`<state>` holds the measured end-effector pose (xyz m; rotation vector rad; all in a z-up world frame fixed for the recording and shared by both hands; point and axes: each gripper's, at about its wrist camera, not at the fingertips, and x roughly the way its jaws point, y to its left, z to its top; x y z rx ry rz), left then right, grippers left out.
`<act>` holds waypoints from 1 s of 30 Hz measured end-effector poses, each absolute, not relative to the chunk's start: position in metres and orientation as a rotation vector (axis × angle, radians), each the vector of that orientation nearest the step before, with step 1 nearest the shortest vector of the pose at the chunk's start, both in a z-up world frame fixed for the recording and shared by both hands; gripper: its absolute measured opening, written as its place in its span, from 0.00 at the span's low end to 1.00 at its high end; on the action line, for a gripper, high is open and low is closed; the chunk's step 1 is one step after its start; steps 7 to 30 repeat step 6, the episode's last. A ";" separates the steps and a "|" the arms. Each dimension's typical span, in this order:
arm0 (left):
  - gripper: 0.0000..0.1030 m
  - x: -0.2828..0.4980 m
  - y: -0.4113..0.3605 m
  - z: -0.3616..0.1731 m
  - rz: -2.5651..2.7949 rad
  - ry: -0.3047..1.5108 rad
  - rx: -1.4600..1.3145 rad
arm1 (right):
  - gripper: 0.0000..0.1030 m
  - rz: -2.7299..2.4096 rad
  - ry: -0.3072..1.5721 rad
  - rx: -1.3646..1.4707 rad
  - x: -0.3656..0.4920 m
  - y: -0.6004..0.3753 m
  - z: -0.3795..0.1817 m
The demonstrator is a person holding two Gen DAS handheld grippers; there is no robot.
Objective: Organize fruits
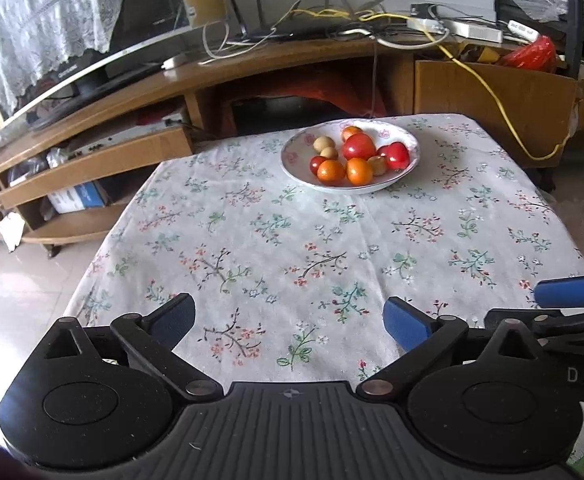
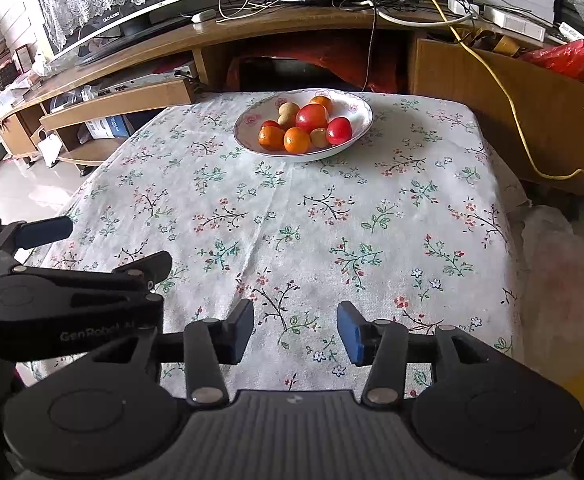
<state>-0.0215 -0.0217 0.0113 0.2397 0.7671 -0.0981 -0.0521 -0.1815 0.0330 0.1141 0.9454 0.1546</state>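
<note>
Fruits (image 1: 357, 156) were heaped in the bowl (image 1: 292, 160) at twelve o'clock on the counter (image 1: 252, 240), so the left claw (image 1: 290, 320) and right claw (image 2: 295, 332) were held wide, empty, well short.

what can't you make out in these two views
- Fruit count in the bowl: both views, the front fruit hide those behind.
- Right gripper: left wrist view, mostly cut off by the right edge.
- Left gripper: right wrist view, cut off by the left edge.
- Table legs: hidden under the cloth.
</note>
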 end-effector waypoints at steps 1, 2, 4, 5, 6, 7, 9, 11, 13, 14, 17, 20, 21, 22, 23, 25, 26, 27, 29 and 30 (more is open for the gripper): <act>0.99 -0.020 -0.020 0.011 -0.094 0.772 0.231 | 0.45 0.154 0.945 0.116 -0.052 -0.182 0.033; 0.99 -0.019 -0.018 0.011 -0.089 0.777 0.222 | 0.46 0.153 0.945 0.116 -0.052 -0.182 0.033; 0.99 -0.019 -0.017 0.012 -0.084 0.779 0.212 | 0.46 0.154 0.944 0.118 -0.052 -0.182 0.034; 0.99 -0.019 -0.017 0.012 -0.081 0.776 0.214 | 0.46 0.155 0.945 0.117 -0.052 -0.182 0.034; 1.00 -0.019 -0.017 0.012 -0.079 0.775 0.217 | 0.46 0.157 0.946 0.116 -0.052 -0.182 0.033; 1.00 -0.019 -0.017 0.012 -0.079 0.775 0.217 | 0.46 0.157 0.946 0.116 -0.052 -0.182 0.033; 1.00 -0.019 -0.017 0.012 -0.079 0.775 0.217 | 0.46 0.157 0.946 0.116 -0.052 -0.182 0.033; 1.00 -0.019 -0.017 0.012 -0.079 0.775 0.217 | 0.46 0.157 0.946 0.116 -0.052 -0.182 0.033; 1.00 -0.019 -0.017 0.012 -0.079 0.775 0.217 | 0.46 0.157 0.946 0.116 -0.052 -0.182 0.033; 1.00 -0.019 -0.017 0.012 -0.079 0.775 0.217 | 0.46 0.157 0.946 0.116 -0.052 -0.182 0.033; 1.00 -0.019 -0.017 0.012 -0.079 0.775 0.217 | 0.46 0.157 0.946 0.116 -0.052 -0.182 0.033; 1.00 -0.019 -0.017 0.012 -0.079 0.775 0.217 | 0.46 0.157 0.946 0.116 -0.052 -0.182 0.033; 1.00 -0.019 -0.017 0.012 -0.079 0.775 0.217 | 0.46 0.157 0.946 0.116 -0.052 -0.182 0.033; 1.00 -0.019 -0.017 0.012 -0.079 0.775 0.217 | 0.46 0.157 0.946 0.116 -0.052 -0.182 0.033; 1.00 -0.019 -0.017 0.012 -0.079 0.775 0.217 | 0.46 0.157 0.946 0.116 -0.052 -0.182 0.033; 1.00 -0.019 -0.017 0.012 -0.079 0.775 0.217 | 0.46 0.157 0.946 0.116 -0.052 -0.182 0.033; 1.00 -0.019 -0.017 0.012 -0.079 0.775 0.217 | 0.46 0.157 0.946 0.116 -0.052 -0.182 0.033; 1.00 -0.019 -0.017 0.012 -0.079 0.775 0.217 | 0.46 0.157 0.946 0.116 -0.052 -0.182 0.033; 1.00 -0.019 -0.017 0.012 -0.079 0.775 0.217 | 0.46 0.157 0.946 0.116 -0.052 -0.182 0.033; 1.00 -0.019 -0.017 0.012 -0.079 0.775 0.217 | 0.46 0.157 0.946 0.116 -0.052 -0.182 0.033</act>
